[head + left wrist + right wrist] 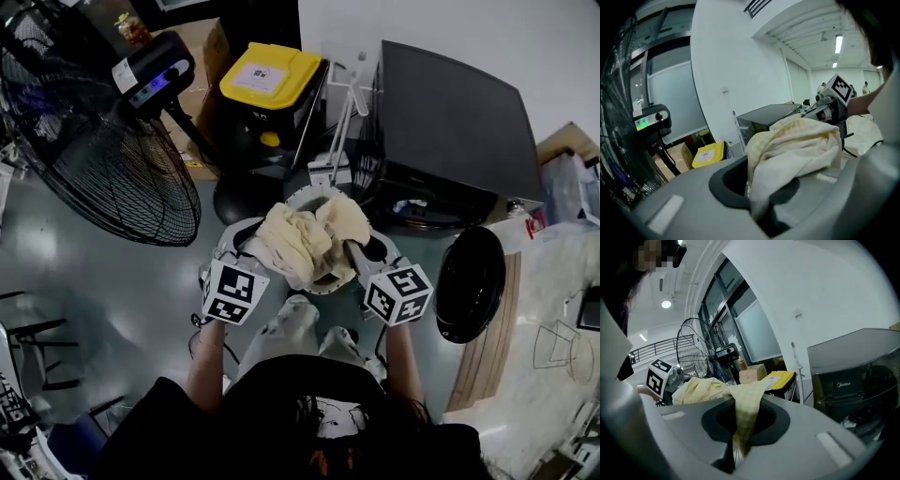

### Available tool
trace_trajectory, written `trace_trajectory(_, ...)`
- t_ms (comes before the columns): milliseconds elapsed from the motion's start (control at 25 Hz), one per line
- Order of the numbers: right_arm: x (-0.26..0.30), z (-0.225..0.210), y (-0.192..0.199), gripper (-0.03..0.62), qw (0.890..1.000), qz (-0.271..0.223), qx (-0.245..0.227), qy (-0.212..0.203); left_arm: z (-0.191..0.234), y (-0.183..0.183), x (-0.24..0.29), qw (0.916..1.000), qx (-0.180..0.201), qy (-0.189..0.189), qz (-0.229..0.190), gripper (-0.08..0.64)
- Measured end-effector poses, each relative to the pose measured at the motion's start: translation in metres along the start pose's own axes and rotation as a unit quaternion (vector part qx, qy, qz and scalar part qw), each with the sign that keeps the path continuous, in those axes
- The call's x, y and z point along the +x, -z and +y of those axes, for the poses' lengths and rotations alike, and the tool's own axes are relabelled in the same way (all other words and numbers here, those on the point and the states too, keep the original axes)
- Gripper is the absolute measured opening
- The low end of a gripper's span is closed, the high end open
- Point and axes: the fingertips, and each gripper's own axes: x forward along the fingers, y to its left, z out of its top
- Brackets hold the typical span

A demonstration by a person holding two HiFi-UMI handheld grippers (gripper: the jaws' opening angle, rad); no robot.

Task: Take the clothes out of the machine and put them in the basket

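A pale yellow cloth (305,239) hangs bunched between my two grippers, above the round white basket (302,195). My left gripper (255,246) is shut on the cloth's left side; in the left gripper view the fabric (797,145) bulges out of the closed jaws (761,206). The right gripper (361,251) is shut on the right side, where a narrow strip of cloth (745,413) runs down into its closed jaws (736,451). The dark washing machine (450,112) stands at the upper right, its round black door (469,281) swung open.
A large black floor fan (94,141) stands at the left. A yellow-lidded bin (270,75) and a white folding rack (342,103) stand behind the basket. A wooden board (497,328) lies on the floor at the right.
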Motion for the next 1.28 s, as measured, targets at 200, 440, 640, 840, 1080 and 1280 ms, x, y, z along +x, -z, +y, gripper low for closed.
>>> trace_trajectory(200, 0.051, -0.01, 0.018, 0.04, 1.0, 0.022, 0.008, 0.015, 0.001, 0.048, 0.049, 0.9981, 0.001, 0.033, 0.053, 0.034)
trace_trajectory(440, 0.081, -0.034, 0.055, 0.04, 0.996, 0.065, 0.012, 0.054, -0.031, 0.094, 0.109, 0.9882, 0.017, 0.102, 0.113, 0.034)
trace_trajectory(640, 0.1, -0.072, 0.107, 0.04, 0.99, 0.102, 0.02, 0.091, -0.055, 0.132, 0.159, 0.9769, -0.007, 0.151, 0.15, 0.034)
trace_trajectory(840, 0.107, -0.112, 0.165, 0.04, 0.982, 0.117, 0.084, 0.122, -0.074, 0.168, 0.198, 0.9667, 0.01, 0.187, 0.175, 0.038)
trace_trajectory(1080, 0.109, -0.149, 0.234, 0.04, 0.968, 0.158, 0.113, 0.157, -0.102, 0.212, 0.236, 0.9512, 0.025, 0.229, 0.206, 0.046)
trace_trajectory(1280, 0.102, -0.162, 0.276, 0.041, 0.96, 0.187, 0.12, 0.173, -0.126, 0.245, 0.25, 0.9358, 0.018, 0.264, 0.234, 0.108)
